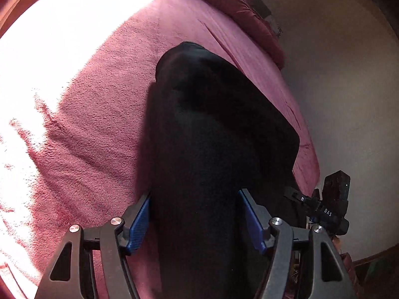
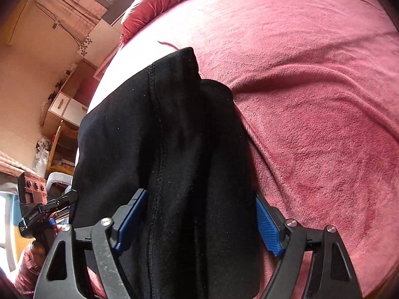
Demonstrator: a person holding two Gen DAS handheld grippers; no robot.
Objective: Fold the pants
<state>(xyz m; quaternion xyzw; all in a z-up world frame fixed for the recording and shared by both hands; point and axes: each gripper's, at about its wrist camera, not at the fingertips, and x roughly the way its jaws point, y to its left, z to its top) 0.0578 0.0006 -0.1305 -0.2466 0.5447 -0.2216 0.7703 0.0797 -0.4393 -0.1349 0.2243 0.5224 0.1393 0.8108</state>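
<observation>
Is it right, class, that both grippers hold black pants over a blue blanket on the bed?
Not quite: the blanket is pink, not blue, as the right wrist view shows. The left gripper and right gripper do hold black pants over it.

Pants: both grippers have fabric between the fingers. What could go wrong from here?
1. The pants fill the gap of the right gripper as a thick bunch; some layers may slip out when lifted.
2. The left gripper holds a similar wad, and the black cloth hides the layers, so the fold may come out uneven.
3. The blanket is already wrinkled; dragging the pants may ruck it further.
</observation>
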